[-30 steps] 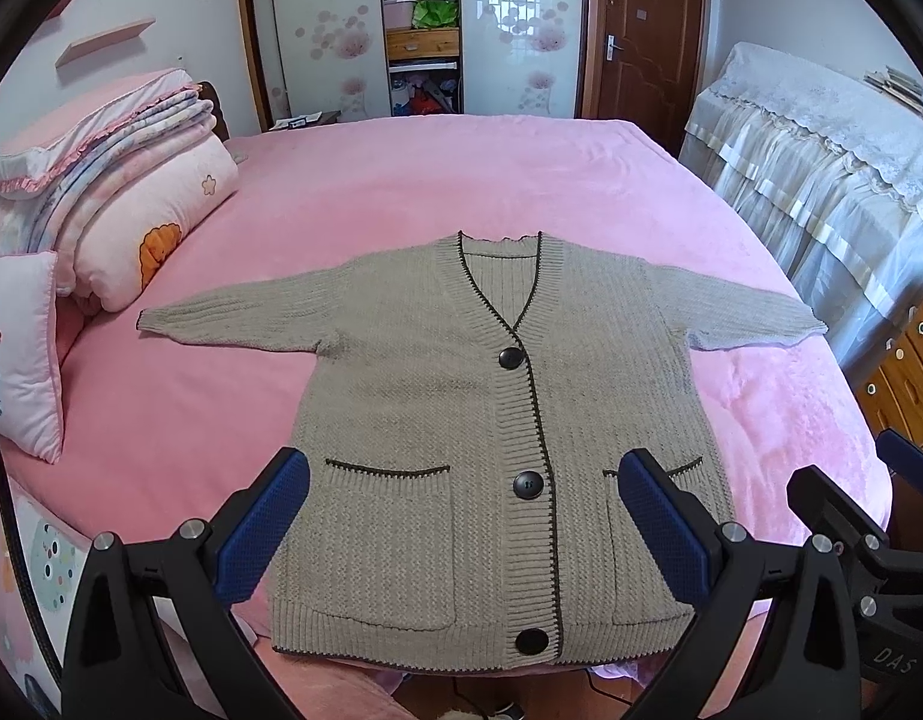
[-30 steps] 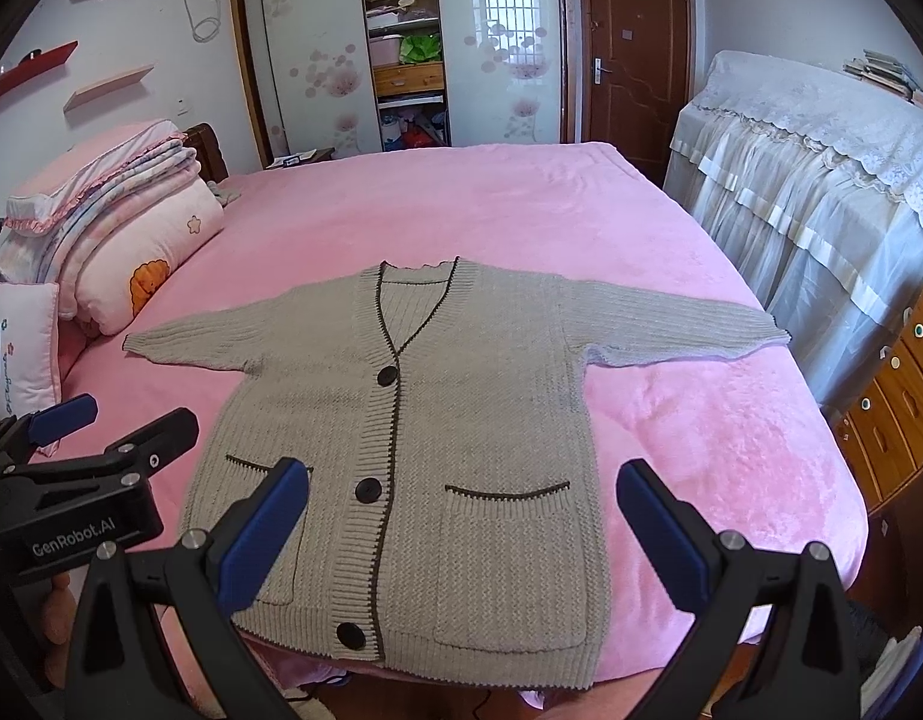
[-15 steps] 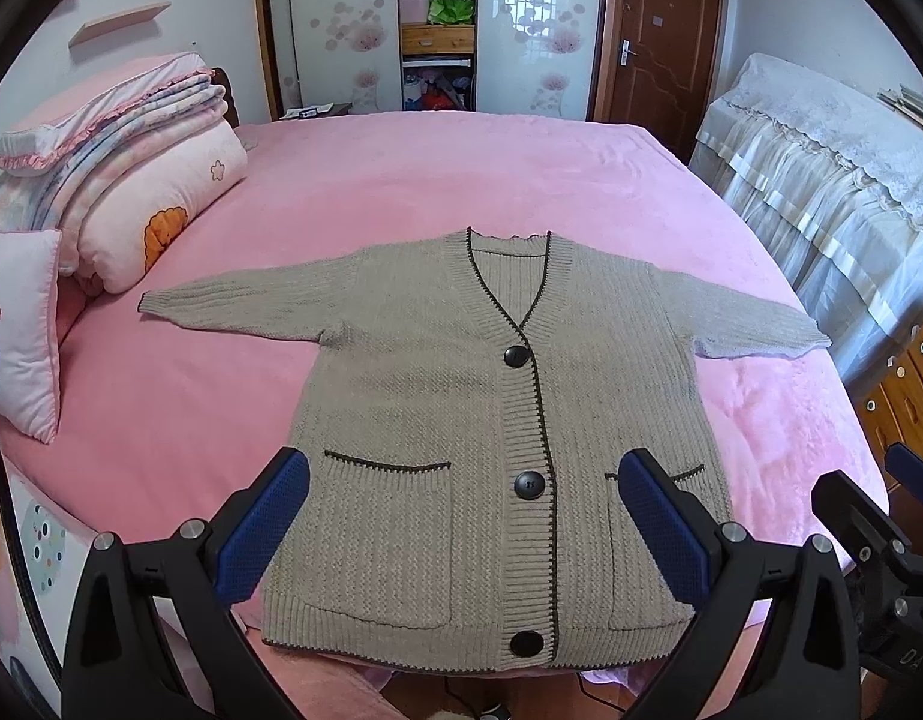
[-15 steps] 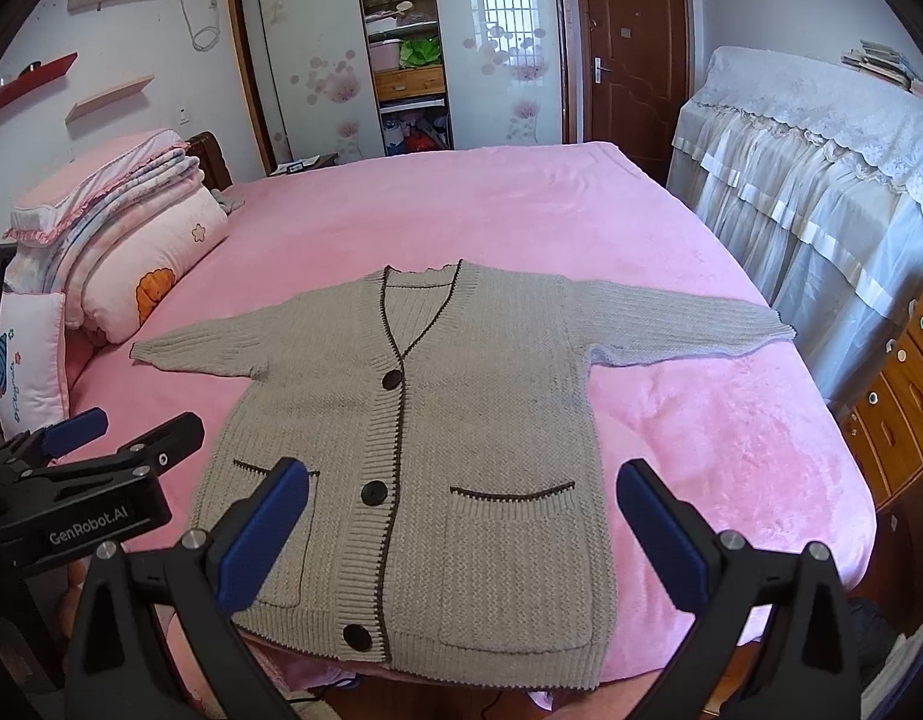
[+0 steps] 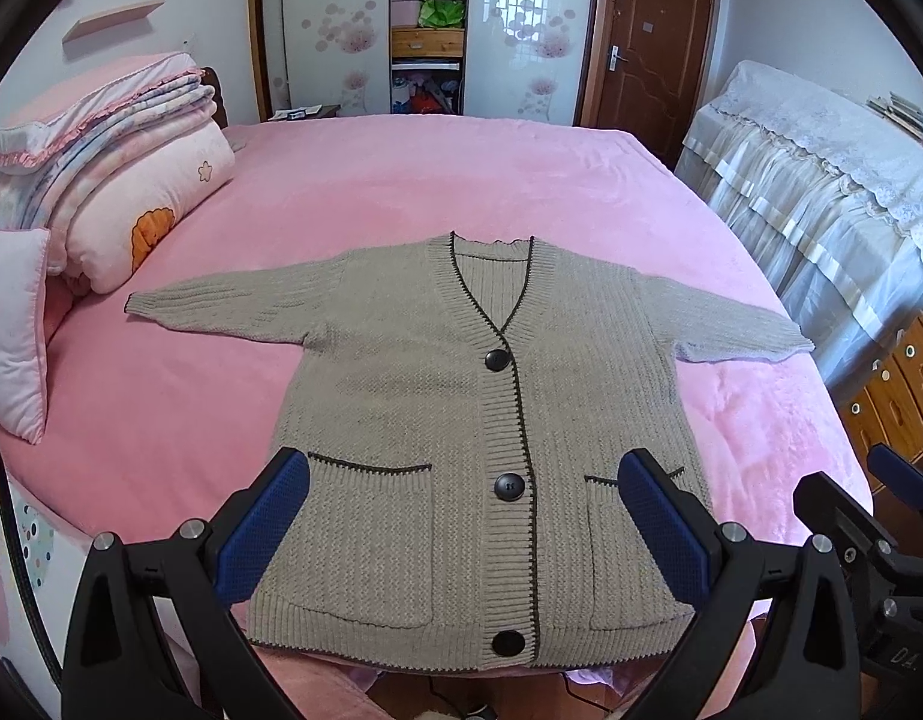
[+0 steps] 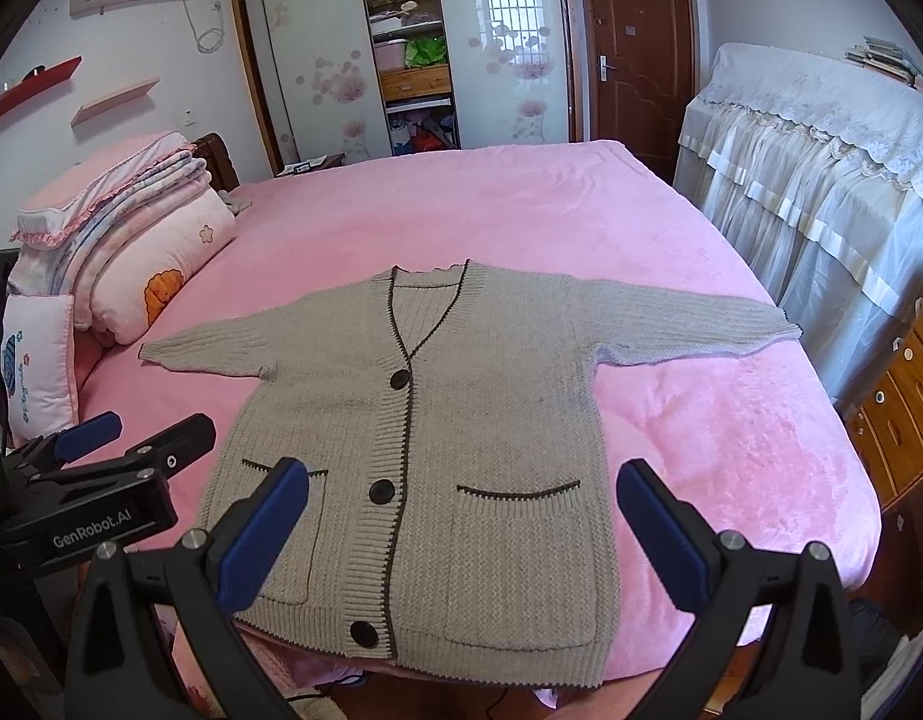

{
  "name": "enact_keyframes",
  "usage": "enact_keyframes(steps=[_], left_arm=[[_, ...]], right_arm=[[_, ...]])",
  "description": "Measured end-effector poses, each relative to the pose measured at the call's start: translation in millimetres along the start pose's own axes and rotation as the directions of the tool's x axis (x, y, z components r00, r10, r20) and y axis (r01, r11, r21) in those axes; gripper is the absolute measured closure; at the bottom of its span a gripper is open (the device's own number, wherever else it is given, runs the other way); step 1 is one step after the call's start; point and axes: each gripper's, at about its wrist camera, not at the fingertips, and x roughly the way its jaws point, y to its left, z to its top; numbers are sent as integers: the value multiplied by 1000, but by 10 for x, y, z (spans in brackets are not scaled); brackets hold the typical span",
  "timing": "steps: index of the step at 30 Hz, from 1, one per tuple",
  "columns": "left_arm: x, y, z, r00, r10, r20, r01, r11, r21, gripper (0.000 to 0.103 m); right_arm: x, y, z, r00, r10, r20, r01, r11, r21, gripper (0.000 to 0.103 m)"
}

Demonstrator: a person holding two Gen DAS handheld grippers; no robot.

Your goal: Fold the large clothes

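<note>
We hold our left gripper [image 5: 464, 522] and right gripper [image 6: 461, 525], fingers apart, above the grey knitted cardigan [image 5: 461, 432] spread flat on the pink bed [image 5: 437, 180].

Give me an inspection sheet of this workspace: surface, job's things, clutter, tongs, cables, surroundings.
Surface: pink bed, smooth cover.
Job's things: grey cardigan flat, face up, buttoned, sleeves spread, hem at the near edge.
Clutter: folded quilts and a pillow at the bed's left side, apart from the cardigan.
Tongs: left tongs open, above the hem, holding nothing; right tongs open, likewise.
Cables: dark cable on the floor below the hem.
Surroundings: wardrobe, door, lace-covered furniture, drawers.
</note>
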Motion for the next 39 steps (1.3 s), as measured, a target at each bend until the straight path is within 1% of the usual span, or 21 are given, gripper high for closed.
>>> enact_keyframes(steps=[7, 13, 17, 22, 28, 35, 39], left_arm=[[-5, -83, 14, 1000, 0, -6, 0, 1000, 27, 1], [-6, -84, 7, 1000, -11, -15, 12, 1000, 18, 1], [-6, -97, 14, 1000, 3, -20, -2, 1000, 24, 1], [17, -61, 16, 999, 8, -40, -7, 1000, 13, 1], [69, -60, 23, 996, 0, -91, 2, 1000, 18, 1], [55, -131, 18, 997, 18, -75, -15, 999, 43, 1], [40, -160, 23, 997, 39, -59, -36, 998, 54, 1]], right_arm=[[-2, -15, 2, 1000, 11, 0, -11, 1000, 1, 0], [-6, -35, -12, 1000, 27, 5, -27, 1000, 0, 0], [-9, -48, -10, 999, 33, 8, -33, 999, 3, 0], [-23, -72, -5, 999, 36, 12, -36, 999, 7, 0], [-42, -95, 2, 999, 46, 14, -46, 999, 9, 0], [-61, -138, 34, 999, 52, 17, -52, 998, 23, 0], [-60, -177, 70, 998, 47, 28, -48, 999, 23, 0]])
